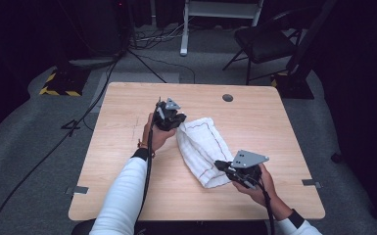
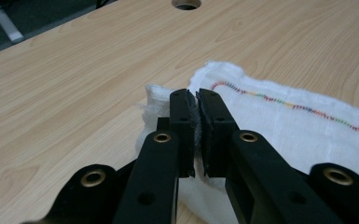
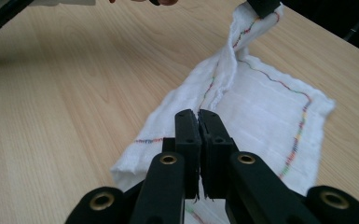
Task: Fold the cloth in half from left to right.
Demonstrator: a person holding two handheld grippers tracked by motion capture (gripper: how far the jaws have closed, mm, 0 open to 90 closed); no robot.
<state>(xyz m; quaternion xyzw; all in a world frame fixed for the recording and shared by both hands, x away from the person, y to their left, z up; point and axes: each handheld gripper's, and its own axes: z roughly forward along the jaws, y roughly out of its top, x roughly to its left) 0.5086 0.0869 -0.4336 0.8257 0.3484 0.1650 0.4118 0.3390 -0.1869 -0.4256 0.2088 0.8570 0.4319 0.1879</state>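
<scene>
The white cloth [image 1: 203, 149] lies on the desk [image 1: 127, 186], right of centre, already doubled over, with a coloured stitch line along its border. The left hand-held gripper [image 2: 195, 126] is clenched on the cloth's far corner, a sliver of fabric visible between its jaws. The right hand-held gripper [image 3: 199, 135] is clenched on the near end; its jaws are pressed together, and the pinched fabric appears to sit under them, though the contact itself is hidden. Holding opposite ends likely serves to keep the layers taut and aligned for folding. The cloth's long axis runs diagonally, from the far end by the left hand to the near end by the right hand.
</scene>
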